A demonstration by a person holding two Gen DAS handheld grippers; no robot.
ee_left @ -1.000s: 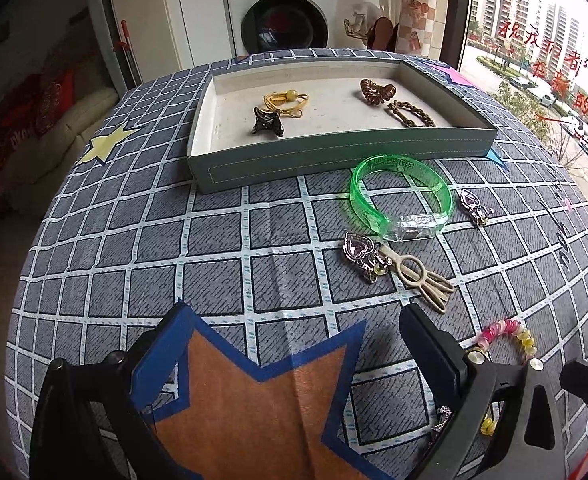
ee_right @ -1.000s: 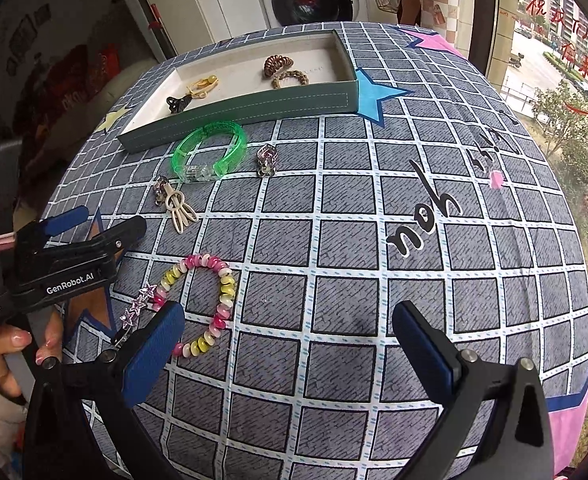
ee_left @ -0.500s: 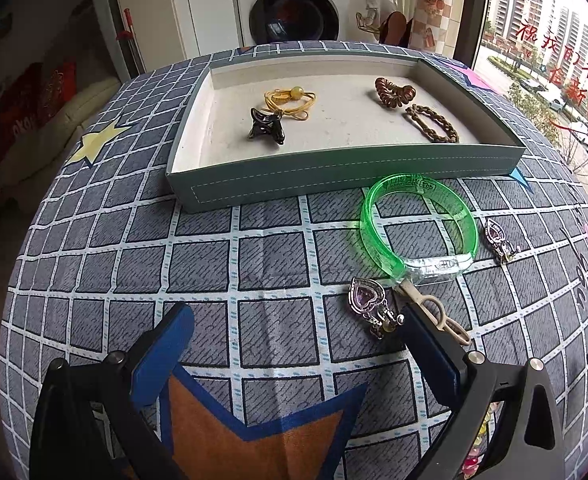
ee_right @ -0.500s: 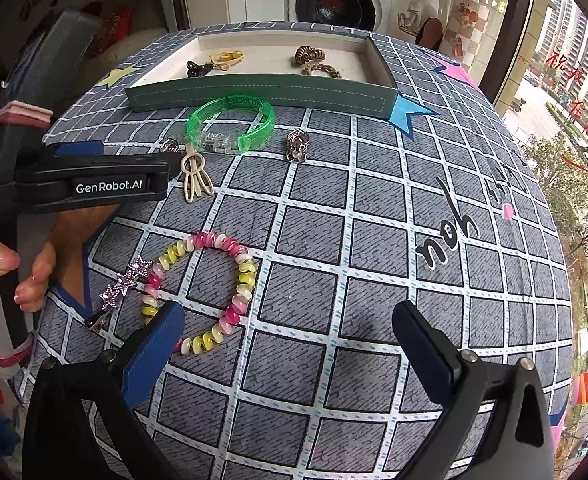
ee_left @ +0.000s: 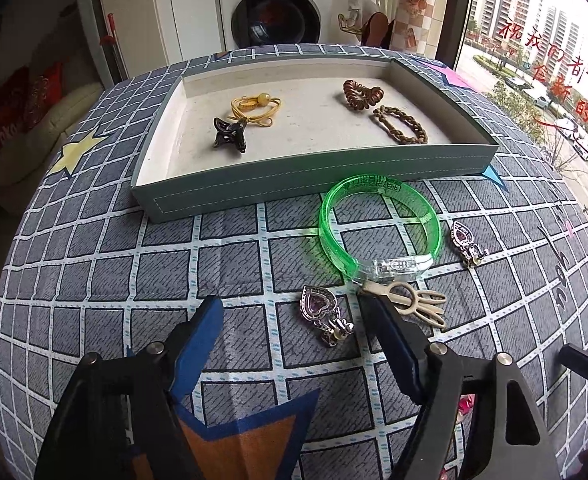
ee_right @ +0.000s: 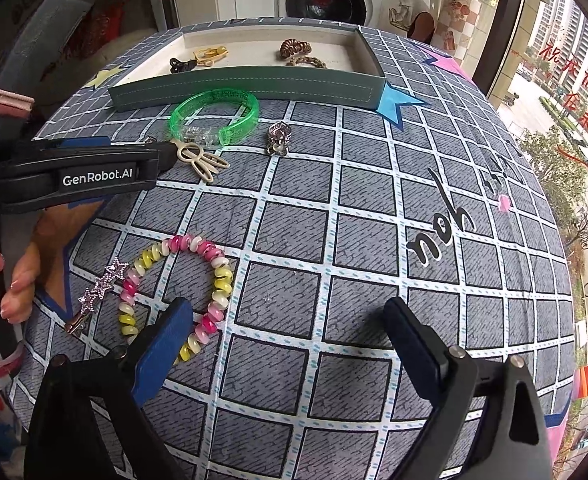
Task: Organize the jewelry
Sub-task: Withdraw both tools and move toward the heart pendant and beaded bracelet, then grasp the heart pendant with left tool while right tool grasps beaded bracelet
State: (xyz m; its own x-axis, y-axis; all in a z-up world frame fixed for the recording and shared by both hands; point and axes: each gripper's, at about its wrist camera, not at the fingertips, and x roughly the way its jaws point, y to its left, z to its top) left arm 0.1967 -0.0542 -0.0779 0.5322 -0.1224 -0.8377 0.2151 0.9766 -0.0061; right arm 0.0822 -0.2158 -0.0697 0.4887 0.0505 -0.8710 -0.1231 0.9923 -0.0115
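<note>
Just ahead of the left gripper (ee_left: 294, 322), sitting between its spread pads: heart earring (ee_left: 324, 312); tray (ee_left: 306, 196) further beyond; worth centring on the heart before squeezing, avoiding the beige clip (ee_left: 408, 300) beside the right-hand pad; jaws narrowing versus a second ago; right gripper (ee_right: 289, 328) also spread, narrowing too, holding nothing, bead bracelet (ee_right: 181, 284) now reaching under its left-hand pad.

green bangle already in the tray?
No, the green bangle lies on the checked cloth just in front of the tray, outside its front wall.
</note>
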